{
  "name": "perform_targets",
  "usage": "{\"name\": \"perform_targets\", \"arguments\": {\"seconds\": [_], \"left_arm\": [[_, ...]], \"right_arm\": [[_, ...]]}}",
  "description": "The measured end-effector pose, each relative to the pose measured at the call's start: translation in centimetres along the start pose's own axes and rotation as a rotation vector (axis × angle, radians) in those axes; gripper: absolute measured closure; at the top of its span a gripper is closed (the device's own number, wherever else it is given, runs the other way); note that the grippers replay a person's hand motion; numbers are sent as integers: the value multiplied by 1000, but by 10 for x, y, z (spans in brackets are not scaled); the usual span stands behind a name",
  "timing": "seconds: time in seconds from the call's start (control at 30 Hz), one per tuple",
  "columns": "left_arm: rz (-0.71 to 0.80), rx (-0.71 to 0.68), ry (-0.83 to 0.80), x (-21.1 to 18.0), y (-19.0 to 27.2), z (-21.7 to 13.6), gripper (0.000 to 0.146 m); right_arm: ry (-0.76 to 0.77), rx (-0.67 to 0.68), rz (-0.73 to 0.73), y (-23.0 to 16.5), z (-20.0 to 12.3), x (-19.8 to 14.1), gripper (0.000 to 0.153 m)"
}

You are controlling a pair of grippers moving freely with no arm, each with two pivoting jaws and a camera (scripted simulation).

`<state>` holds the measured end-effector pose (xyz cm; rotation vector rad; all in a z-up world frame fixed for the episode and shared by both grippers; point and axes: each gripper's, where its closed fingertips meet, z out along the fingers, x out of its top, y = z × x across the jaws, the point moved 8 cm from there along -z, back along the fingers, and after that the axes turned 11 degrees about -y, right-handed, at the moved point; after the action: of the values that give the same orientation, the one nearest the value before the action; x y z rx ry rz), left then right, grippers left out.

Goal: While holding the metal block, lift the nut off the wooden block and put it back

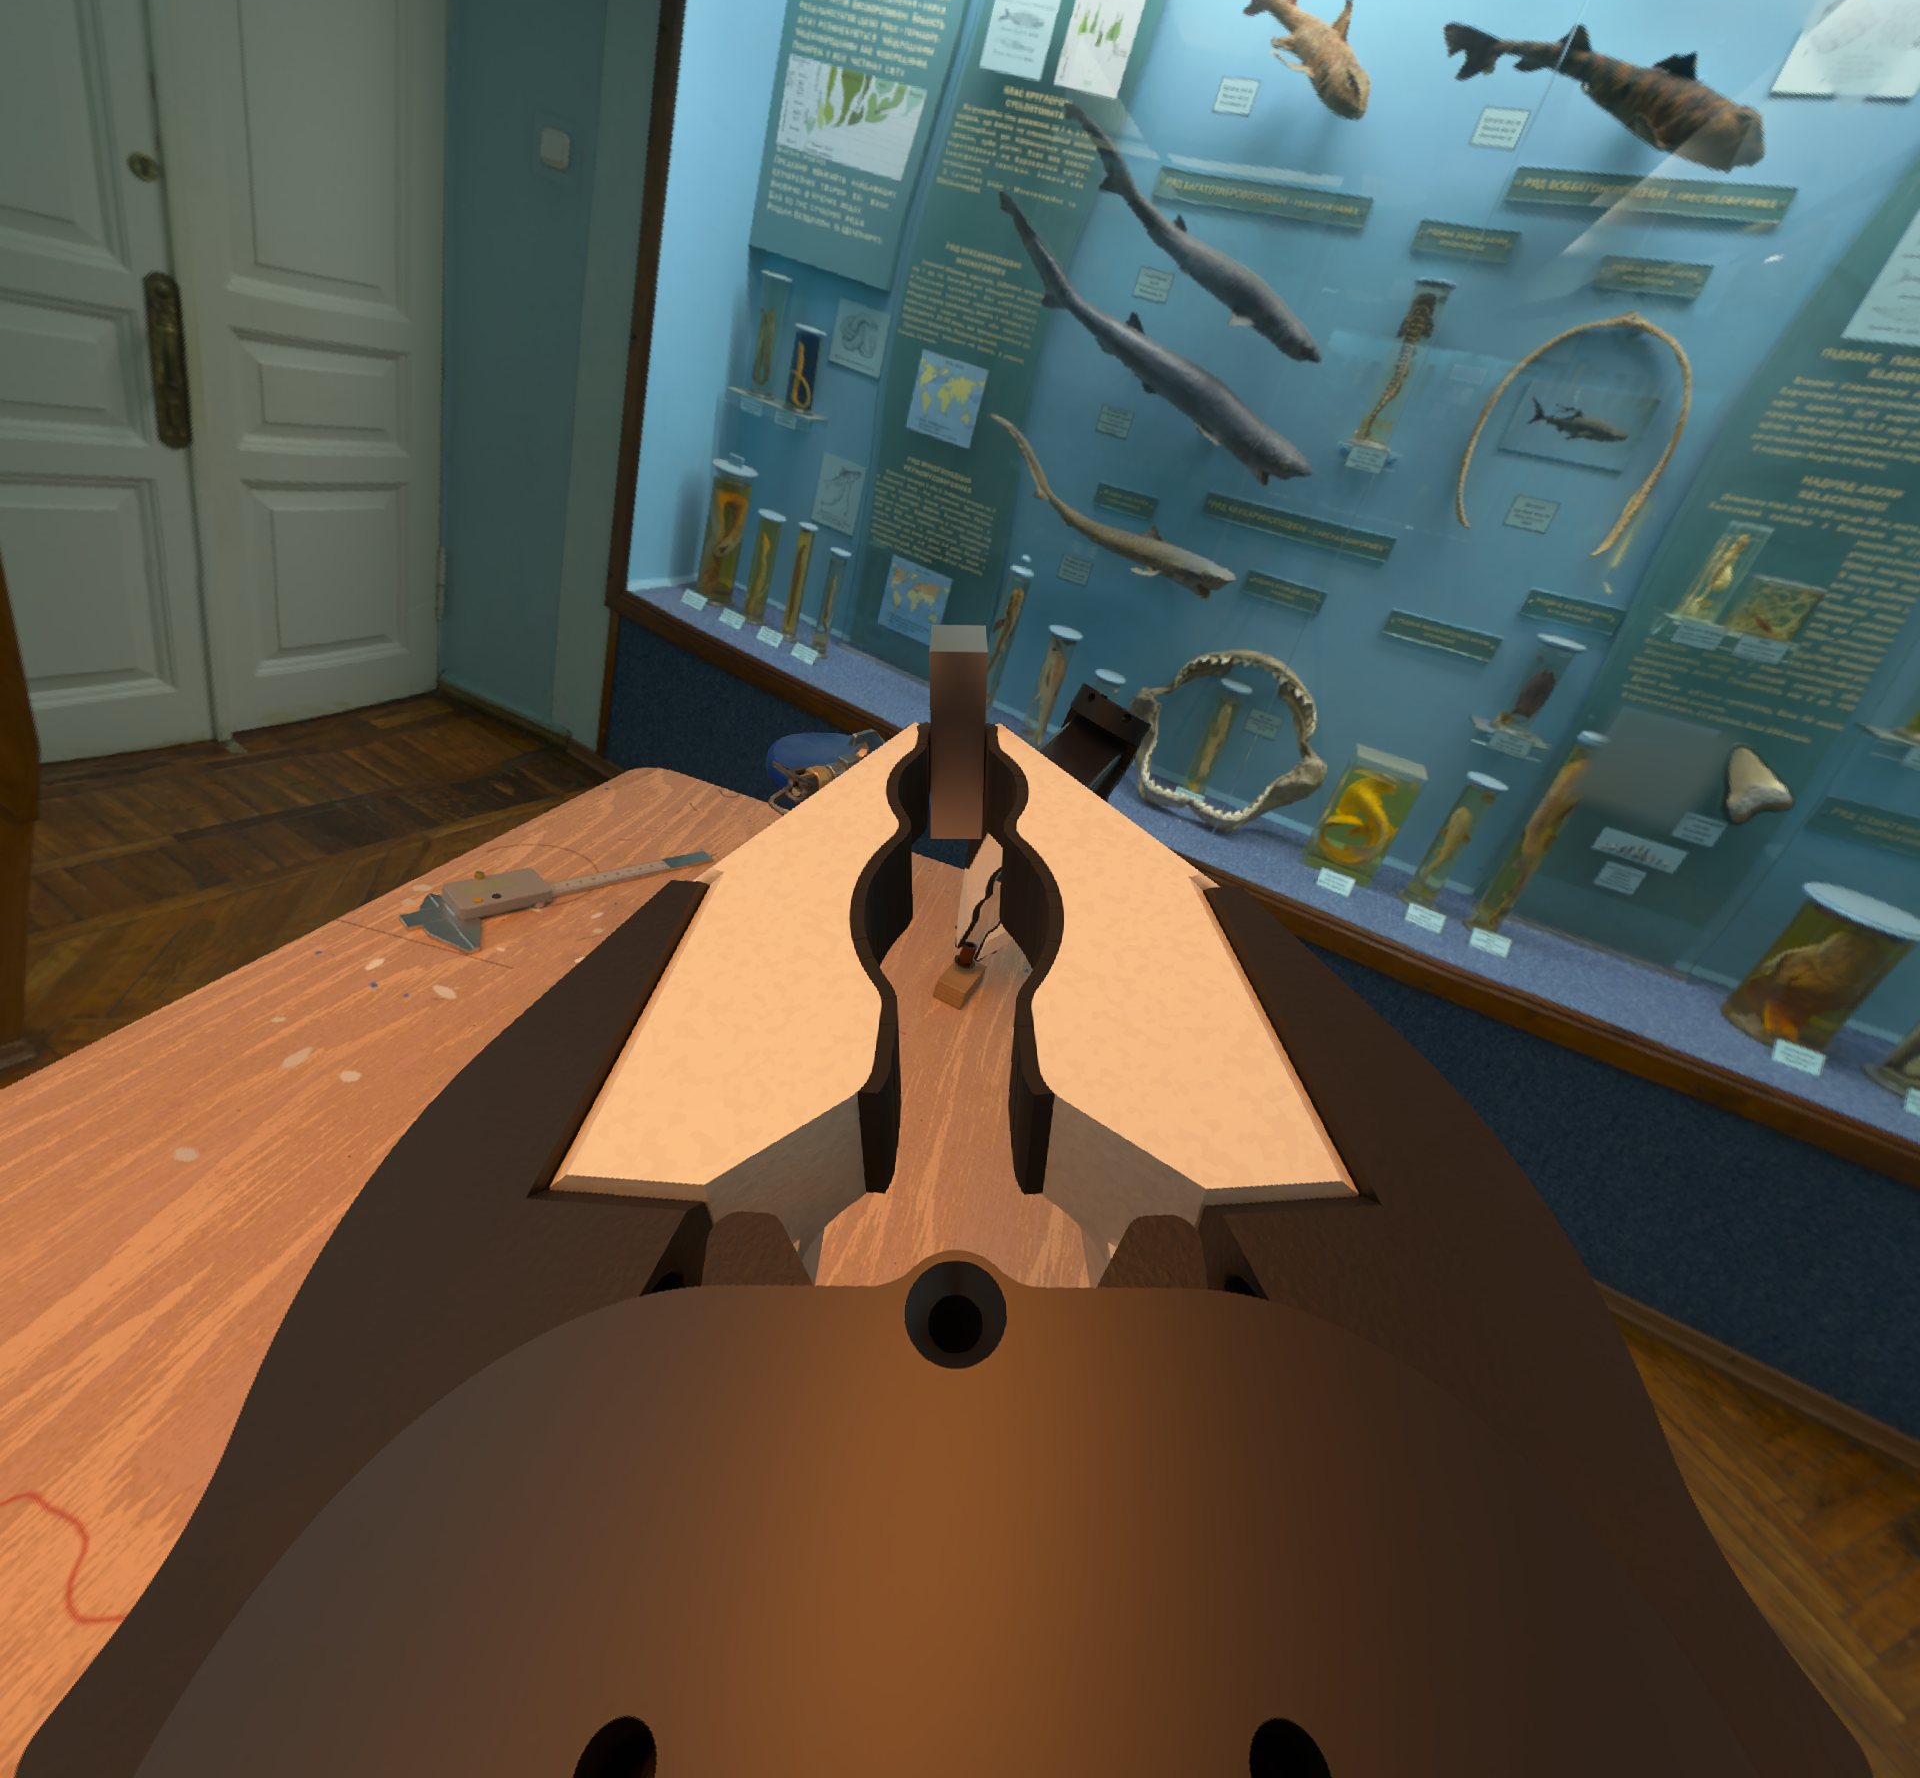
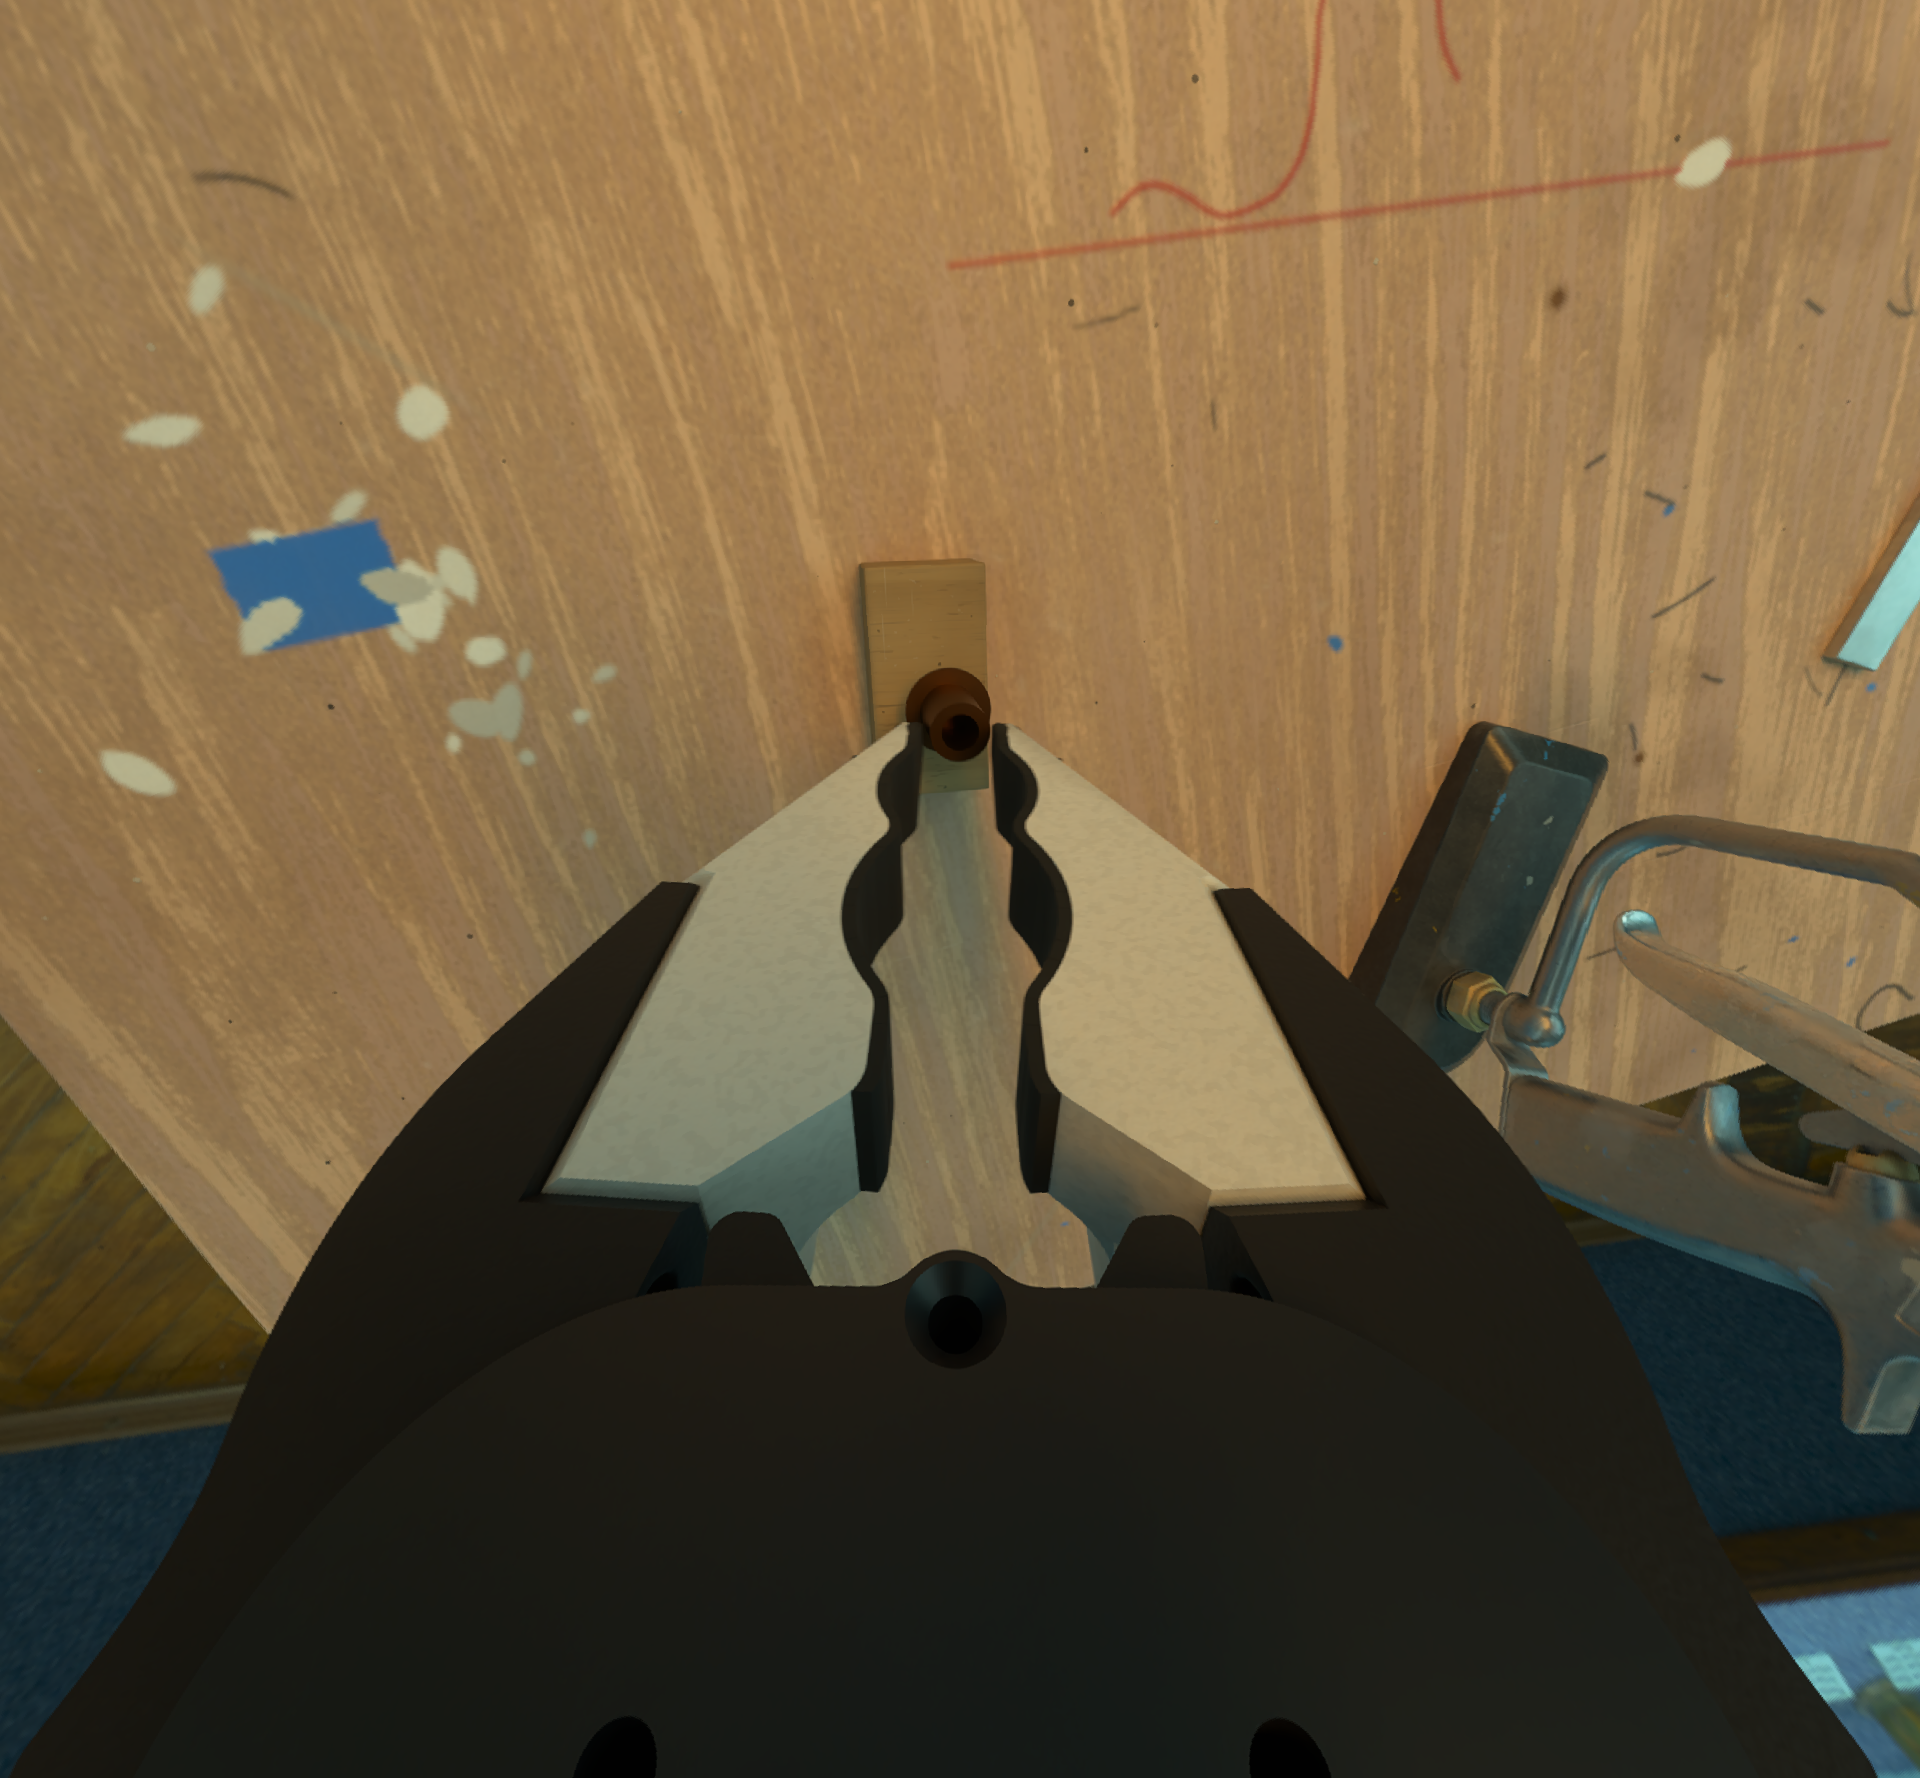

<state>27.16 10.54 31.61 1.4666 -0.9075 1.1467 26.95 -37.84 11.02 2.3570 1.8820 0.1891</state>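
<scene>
My left gripper (image 1: 957,739) is shut on the metal block (image 1: 958,689), a grey upright bar held in the air between its fingertips. Beyond it on the wooden table (image 1: 312,1157) stands the small wooden block (image 1: 958,990), with the dark nut (image 1: 965,953) on or just above its top. In the right wrist view I look straight down. My right gripper (image 2: 954,736) is shut on the brown nut (image 2: 951,715), over the near end of the pale wooden block (image 2: 923,627). I cannot tell whether the nut touches the block.
A grey caliper (image 1: 499,897) lies on the table's left. A metal spray-gun tool (image 2: 1714,1053) and a dark slab (image 2: 1486,887) lie right of my right gripper. Blue tape (image 2: 307,585) is on the left. The table edge (image 2: 135,1105) runs at lower left. A glass display case (image 1: 1351,378) stands behind.
</scene>
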Motion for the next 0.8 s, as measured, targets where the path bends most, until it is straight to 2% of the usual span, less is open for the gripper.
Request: {"name": "perform_targets", "arguments": {"seconds": [0.1,0.13,0.67,0.8], "left_arm": [[1,1,-3,0,0,0,137],[1,1,-3,0,0,0,137],[-3,-1,-10,0,0,0,137],[-3,-1,-13,0,1,1,137]], "right_arm": [[-1,9,2,1,2,0,121],[-4,12,3,1,3,0,120],[-7,33,14,1,11,-2,122],[-7,34,14,0,11,-2,129]]}}
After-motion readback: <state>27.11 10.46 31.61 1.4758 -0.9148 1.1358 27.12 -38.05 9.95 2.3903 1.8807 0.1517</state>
